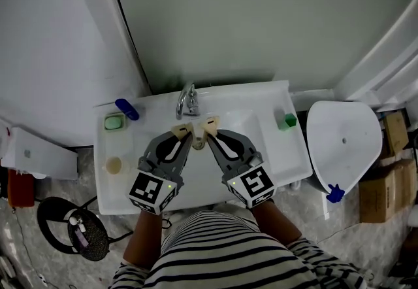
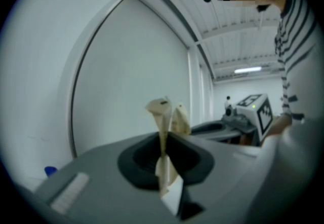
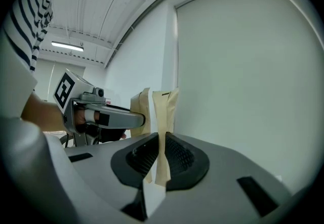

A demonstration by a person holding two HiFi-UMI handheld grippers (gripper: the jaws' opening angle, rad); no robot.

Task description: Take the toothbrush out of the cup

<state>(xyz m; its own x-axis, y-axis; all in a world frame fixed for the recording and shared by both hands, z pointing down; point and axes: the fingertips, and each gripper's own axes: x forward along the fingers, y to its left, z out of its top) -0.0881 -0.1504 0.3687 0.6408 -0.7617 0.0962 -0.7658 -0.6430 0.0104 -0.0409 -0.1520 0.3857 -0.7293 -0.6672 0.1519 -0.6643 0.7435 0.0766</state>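
Bathroom, white washbasin surface (image 1: 274, 95) under a plain pale wall; entries are running from your body outward.

1. Left claw (image 1: 183, 131): you are holding it clenched, pads together, nothing between them.
2. Right claw (image 1: 209, 125): likewise clenched and empty. You are carrying both over the bowl, tips nearly meeting and aimed at the tap (image 1: 188, 101). That looks like a neutral carrying pose, since neither claw is lining up on anything along the rim. It suits hands heading for the cup as well as hands coming away from it.
3. Left rim, front to back: a round beige item (image 1: 113, 165), a green dish (image 1: 114, 122), and a blue oblong piece (image 1: 127, 109) at the back corner.
4. Right rim: a small green item (image 1: 289, 121).
5. Toothbrush and cup: neither is showing clearly enough to name for certain. The blue oblong piece is probably one of them. Its long axis is slanting from back-left toward front-right, well apart from both claws. You cannot tell whether it is standing tilted or lying flat.
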